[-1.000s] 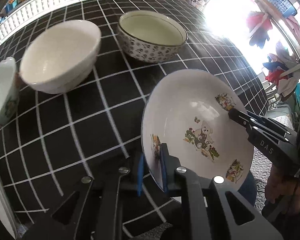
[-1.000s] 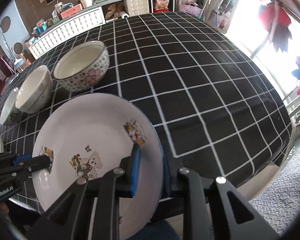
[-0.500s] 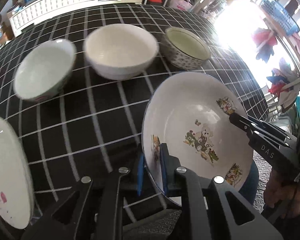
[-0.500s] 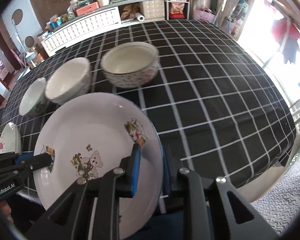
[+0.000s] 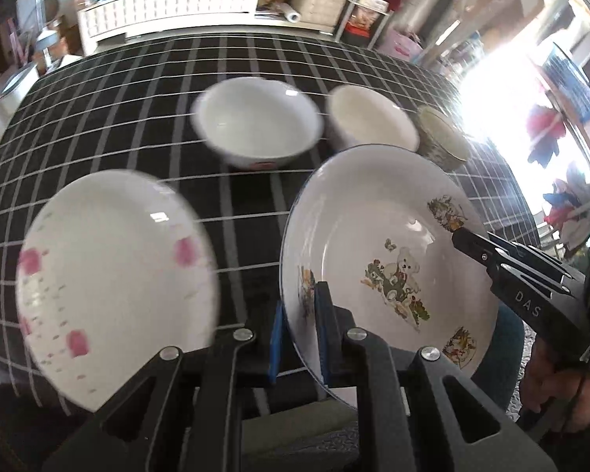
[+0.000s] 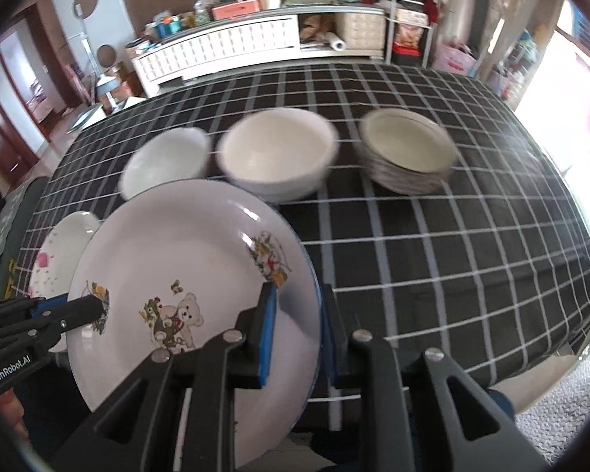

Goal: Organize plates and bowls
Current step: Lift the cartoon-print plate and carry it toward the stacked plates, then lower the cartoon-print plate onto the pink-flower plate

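Held plate (image 5: 397,236): white, thin blue rim, teddy-bear and flower prints. Other plate (image 5: 114,275): white, pink squares, grey flecks. 2 bowls (image 6: 277,151) (image 6: 165,157) plain white, 3rd bowl (image 6: 407,149) dark-patterned outside. Tablecloth (image 6: 452,236): black, white grid. Gripper pads (image 6: 266,334) blue.

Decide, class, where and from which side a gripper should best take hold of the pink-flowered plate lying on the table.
Grip the pink-flowered plate at its thin near rim, coming in low from the table's near edge: it lies flat, so only the upturned rim offers a pinch.
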`<state>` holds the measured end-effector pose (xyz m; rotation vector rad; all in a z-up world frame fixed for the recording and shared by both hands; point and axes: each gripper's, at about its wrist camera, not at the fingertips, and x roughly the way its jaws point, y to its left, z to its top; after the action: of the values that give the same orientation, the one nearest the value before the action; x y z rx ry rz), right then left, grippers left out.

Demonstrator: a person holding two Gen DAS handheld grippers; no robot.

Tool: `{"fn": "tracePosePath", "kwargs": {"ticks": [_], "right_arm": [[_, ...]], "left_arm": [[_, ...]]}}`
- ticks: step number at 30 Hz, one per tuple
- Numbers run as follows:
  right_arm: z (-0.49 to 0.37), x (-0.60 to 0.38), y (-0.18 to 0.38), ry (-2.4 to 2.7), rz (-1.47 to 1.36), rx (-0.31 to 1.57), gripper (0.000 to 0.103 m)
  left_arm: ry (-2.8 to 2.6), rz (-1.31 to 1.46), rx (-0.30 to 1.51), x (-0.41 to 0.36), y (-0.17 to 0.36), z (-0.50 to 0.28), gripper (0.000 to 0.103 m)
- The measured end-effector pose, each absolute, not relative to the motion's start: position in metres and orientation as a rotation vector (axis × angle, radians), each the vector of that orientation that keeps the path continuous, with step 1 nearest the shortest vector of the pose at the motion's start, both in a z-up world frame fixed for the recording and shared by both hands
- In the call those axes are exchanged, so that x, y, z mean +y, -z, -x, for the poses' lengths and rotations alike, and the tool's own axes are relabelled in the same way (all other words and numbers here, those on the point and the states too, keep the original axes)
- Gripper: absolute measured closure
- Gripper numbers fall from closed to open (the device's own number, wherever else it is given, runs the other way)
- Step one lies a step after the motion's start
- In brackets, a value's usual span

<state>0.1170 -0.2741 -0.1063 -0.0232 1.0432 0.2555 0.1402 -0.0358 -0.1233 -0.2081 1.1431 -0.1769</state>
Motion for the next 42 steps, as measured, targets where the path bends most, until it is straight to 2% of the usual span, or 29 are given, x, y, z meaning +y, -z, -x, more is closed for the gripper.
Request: {"fn": "tracePosePath", "kwargs": {"ticks": [11, 20, 42], "right_arm": [[-0.104, -0.181, 0.105, -0.378, 0.089, 1.035, 0.078], [-0.091, -0.126, 0.111, -0.436, 0.127, 1.05, 0.078], [-0.105, -0.074, 0.129, -0.454, 0.201, 1.106, 0.078]], "left_arm": [[0.036, 0.277, 1.12, 0.07, 0.115, -0.101, 0.09], [-0.028, 0.309, 1.114, 0.122, 0.117, -0.08, 0.09], [-0.073, 0.346, 1.151, 0.167, 0.141, -0.087, 0.09]]}}
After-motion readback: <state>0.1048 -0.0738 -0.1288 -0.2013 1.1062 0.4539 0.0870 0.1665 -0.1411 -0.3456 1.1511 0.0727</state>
